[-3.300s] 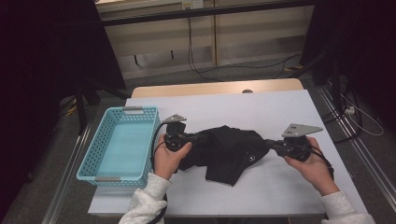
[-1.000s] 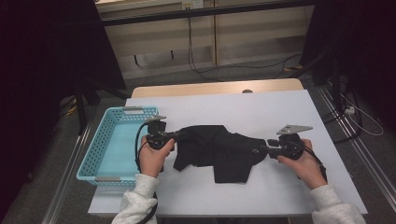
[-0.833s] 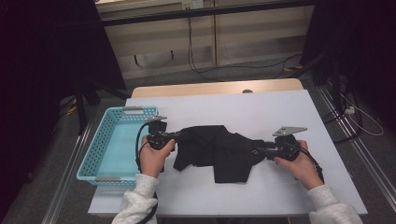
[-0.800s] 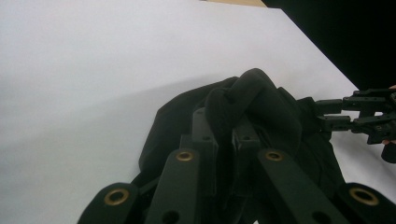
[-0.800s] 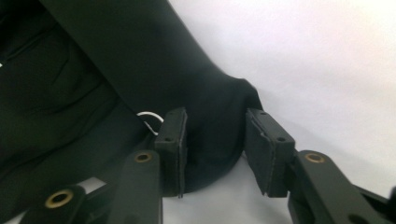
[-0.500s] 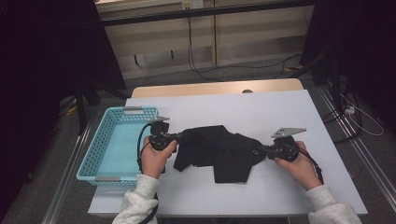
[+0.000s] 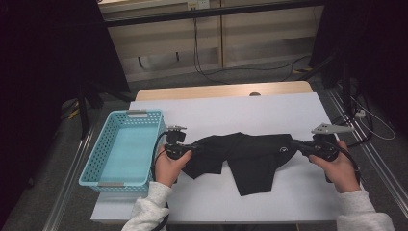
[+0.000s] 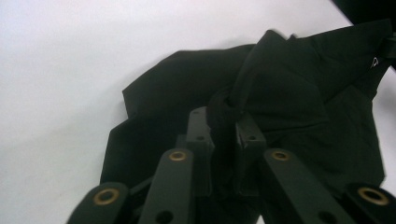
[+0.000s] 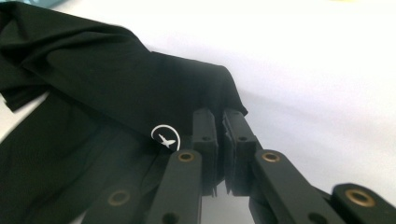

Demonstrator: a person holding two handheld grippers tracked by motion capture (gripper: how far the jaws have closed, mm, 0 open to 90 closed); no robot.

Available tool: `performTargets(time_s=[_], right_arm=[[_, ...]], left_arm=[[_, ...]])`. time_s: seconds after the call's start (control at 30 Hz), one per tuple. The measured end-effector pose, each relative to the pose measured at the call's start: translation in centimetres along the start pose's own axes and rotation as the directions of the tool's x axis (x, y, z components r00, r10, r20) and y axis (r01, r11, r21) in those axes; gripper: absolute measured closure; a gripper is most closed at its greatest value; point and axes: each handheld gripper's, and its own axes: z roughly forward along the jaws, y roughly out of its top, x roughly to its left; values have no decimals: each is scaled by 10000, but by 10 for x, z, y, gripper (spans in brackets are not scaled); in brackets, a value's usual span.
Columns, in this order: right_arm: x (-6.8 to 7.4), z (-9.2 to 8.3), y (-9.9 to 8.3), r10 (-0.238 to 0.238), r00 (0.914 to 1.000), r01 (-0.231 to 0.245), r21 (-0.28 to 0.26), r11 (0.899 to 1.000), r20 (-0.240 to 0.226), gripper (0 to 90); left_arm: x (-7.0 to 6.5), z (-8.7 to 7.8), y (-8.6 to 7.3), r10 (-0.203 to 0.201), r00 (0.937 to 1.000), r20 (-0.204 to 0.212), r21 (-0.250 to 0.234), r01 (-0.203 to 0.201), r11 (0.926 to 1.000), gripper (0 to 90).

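A black garment (image 7: 250,154) with a small white round logo (image 9: 164,137) lies spread across the middle of the white table (image 7: 240,110). My left gripper (image 7: 198,148) holds its left end. In the left gripper view a twisted bunch of the cloth (image 8: 289,84) sits pinched between the jaws of that gripper (image 8: 224,116), which have just been opening a little. My right gripper (image 7: 294,143) is at the garment's right end. Its jaws (image 9: 219,116) are shut on the edge of the cloth (image 9: 93,70), just beside the logo. The cloth is drawn out between the two hands.
A light blue plastic basket (image 7: 91,163) stands on the table's left side, close to my left hand, with nothing visible inside. Bare table stretches behind the garment and along the front edge. Cables trail on the floor beyond the table.
The right hand has moved to the right and slightly up with the cloth's edge, drawing the garment out wider. The left hand has shifted a little to the right.
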Motion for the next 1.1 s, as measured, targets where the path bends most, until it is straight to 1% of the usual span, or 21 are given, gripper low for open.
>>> performTargets(time_s=[0.13,0.2,0.27,0.33,0.37,0.43,0.47,0.5,0.53,0.57,0.6,0.63,0.67,0.7,0.73,0.77,0.8,0.87,0.93,1.0,1.1], right_arm=[[6,12,-4,-229,9997,225,392,9990,99,848],[7,14,-4,-276,9995,270,429,9987,146,847],[9,16,-4,-346,9993,340,435,9985,136,845],[11,18,-4,-405,9991,399,449,9982,135,844],[12,19,-4,-429,9990,423,495,9979,124,844],[13,20,-5,-432,9990,424,525,9977,133,840],[14,22,-5,-465,9989,459,525,9976,112,839],[15,22,-6,-474,9988,466,578,9972,113,837],[16,24,-6,-469,9988,460,609,9971,140,832],[16,24,-6,-454,9989,445,625,9971,137,828],[17,25,-7,-477,9987,465,633,9969,174,827],[17,26,-7,-486,9987,474,653,9967,176,827],[17,26,-7,-497,9986,485,678,9965,167,826],[18,27,-7,-510,9985,495,687,9964,191,825],[18,27,-7,-479,9987,464,684,9966,198,825],[18,27,-7,-454,9988,440,680,9967,198,824],[18,27,-7,-459,9988,445,655,9969,192,824],[18,28,-7,-483,9987,469,656,9967,188,825],[18,28,-7,-483,9987,469,674,9966,192,824],[18,28,-7,-470,9987,454,676,9967,210,823],[18,28,-7,-494,9986,479,665,9966,210,822]], left_arm=[[-2,-2,1,227,9997,-134,-211,-229,9995,674],[-4,-3,3,468,9986,-235,-414,-477,9980,580],[-7,-3,4,650,9976,-240,-503,-661,9965,513],[-12,-2,6,1101,9934,-308,-662,-1119,9915,433],[-15,-1,7,1346,9906,-236,-665,-1359,9885,417],[-20,1,8,1677,9858,-57,-605,-1677,9840,382],[-23,3,8,1897,9818,44,-603,-1891,9801,359],[-27,5,8,2121,9772,113,-521,-2112,9760,347],[-29,6,8,2182,9758,137,-426,-2175,9751,323],[-31,8,8,2339,9722,124,-307,-2334,9719,305],[-32,10,7,2372,9714,139,-330,-2366,9710,293],[-32,11,7,2500,9681,175,-212,-2496,9681,290],[-33,11,7,2574,9661,185,-186,-2571,9662,289],[-33,12,6,2664,9635,253,-204,-2659,9638,290],[-34,12,6,2679,9629,338,-256,-2671,9633,294],[-35,13,6,2761,9601,450,-264,-2752,9610,302],[-35,13,5,2787,9591,483,-211,-2780,9603,317],[-36,16,4,2826,9574,591,-92,-2825,9592,320],[-36,20,2,2927,9541,629,18,-2934,9560,322],[-35,28,-1,2973,9525,656,232,-2993,9539,313],[-33,40,-8,3148,9475,554,541,-3177,9467,298]])
